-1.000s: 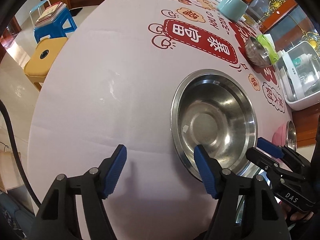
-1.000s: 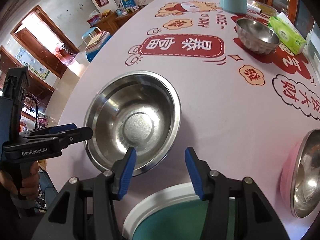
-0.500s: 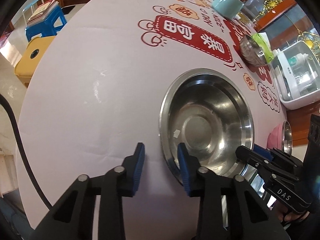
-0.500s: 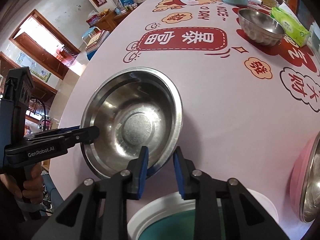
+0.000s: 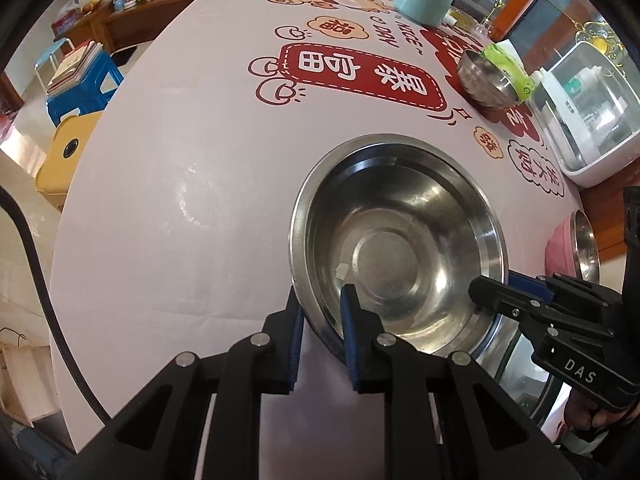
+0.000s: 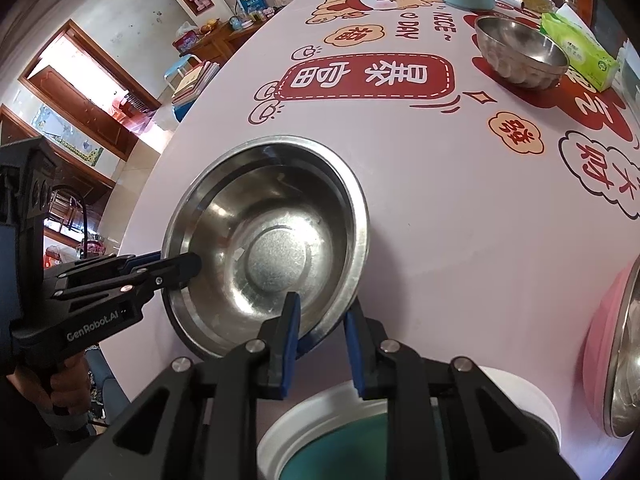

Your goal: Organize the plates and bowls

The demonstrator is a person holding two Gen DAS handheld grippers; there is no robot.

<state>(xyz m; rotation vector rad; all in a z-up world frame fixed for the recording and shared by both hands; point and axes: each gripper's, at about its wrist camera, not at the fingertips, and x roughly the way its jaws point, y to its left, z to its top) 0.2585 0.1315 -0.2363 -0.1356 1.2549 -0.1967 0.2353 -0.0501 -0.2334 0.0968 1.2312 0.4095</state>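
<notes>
Black left tool, blue finger pads, silver screws, white "DAS" and "GenRobot.AI" lettering

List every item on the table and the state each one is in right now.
Large steel bowl: upright, empty, rim pinched by both tools.
Left tool: shut on rim.
Right tool: shut on rim.
Small steel bowl: upright, empty.
Pink bowl: steel bowl nested inside.

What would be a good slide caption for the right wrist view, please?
Both tongs, right and left, clamp the large steel bowl's rim on the pink tablecloth.
</notes>
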